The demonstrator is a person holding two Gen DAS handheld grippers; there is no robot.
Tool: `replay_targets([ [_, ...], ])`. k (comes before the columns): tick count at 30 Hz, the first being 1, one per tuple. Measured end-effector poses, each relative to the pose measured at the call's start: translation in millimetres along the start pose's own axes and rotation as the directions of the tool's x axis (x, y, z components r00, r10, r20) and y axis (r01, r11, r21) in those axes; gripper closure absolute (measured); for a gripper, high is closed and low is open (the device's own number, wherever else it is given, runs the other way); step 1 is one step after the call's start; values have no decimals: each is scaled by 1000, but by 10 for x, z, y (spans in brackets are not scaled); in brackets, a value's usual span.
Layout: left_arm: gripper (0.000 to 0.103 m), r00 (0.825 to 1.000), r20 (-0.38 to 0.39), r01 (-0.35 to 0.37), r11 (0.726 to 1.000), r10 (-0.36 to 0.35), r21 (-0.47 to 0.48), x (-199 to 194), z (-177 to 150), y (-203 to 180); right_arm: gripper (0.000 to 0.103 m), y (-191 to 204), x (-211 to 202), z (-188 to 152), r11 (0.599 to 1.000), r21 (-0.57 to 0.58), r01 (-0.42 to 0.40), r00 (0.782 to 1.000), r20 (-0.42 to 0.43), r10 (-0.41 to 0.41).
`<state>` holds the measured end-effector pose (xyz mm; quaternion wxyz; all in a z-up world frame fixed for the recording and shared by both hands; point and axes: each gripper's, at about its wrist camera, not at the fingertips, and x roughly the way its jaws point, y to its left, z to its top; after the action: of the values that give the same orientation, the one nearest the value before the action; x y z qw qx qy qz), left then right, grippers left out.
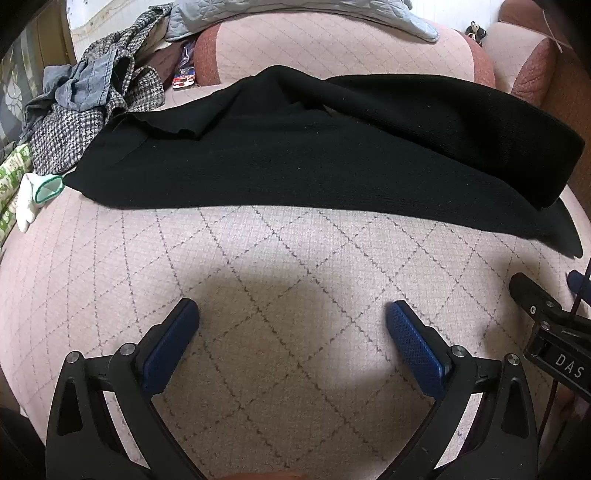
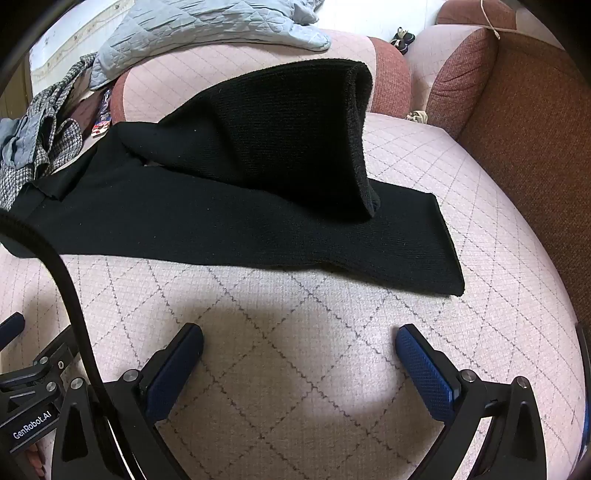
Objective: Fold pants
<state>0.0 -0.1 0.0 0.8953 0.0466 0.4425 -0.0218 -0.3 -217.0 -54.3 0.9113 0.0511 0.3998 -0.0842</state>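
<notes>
Black knit pants (image 1: 314,155) lie spread across the pink quilted sofa seat (image 1: 280,258), one leg lapped loosely over the other. In the right wrist view the pants (image 2: 229,221) show an upper leg draped against the backrest, its cuff end hanging at the right. My left gripper (image 1: 293,314) hovers over bare seat in front of the pants, open, nothing between its blue pads. My right gripper (image 2: 299,339) is likewise open over the seat (image 2: 480,258), short of the pants' near edge. The right gripper's body (image 1: 546,328) shows at the left view's right edge.
A heap of checked and denim clothes (image 1: 85,103) sits at the far left. A light blue quilted cover (image 2: 207,26) lies over the backrest. A brown sofa arm (image 2: 535,147) bounds the right side. A white and green item (image 1: 37,192) lies at the left seat edge.
</notes>
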Motion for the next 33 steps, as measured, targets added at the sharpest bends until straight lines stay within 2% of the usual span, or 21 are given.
replay_targets([
  [24, 0, 1000, 1, -16, 1000, 16, 9, -6, -10, -15, 0, -3, -26, 0, 1000, 0, -1, 1000, -1, 1],
  [27, 0, 999, -21, 33, 999, -33, -6, -11, 23, 68, 0, 4, -40, 8, 1000, 2, -8, 1000, -2, 8],
  [31, 1, 996, -51, 74, 997, -73, 19, -39, 71, 104, 0, -9, -81, 9, 999, -28, -22, 1000, -12, 22],
  [33, 4, 993, -46, 107, 994, -107, -1, -71, 91, 177, 0, -52, -113, 10, 999, -1, -36, 999, -20, 36],
])
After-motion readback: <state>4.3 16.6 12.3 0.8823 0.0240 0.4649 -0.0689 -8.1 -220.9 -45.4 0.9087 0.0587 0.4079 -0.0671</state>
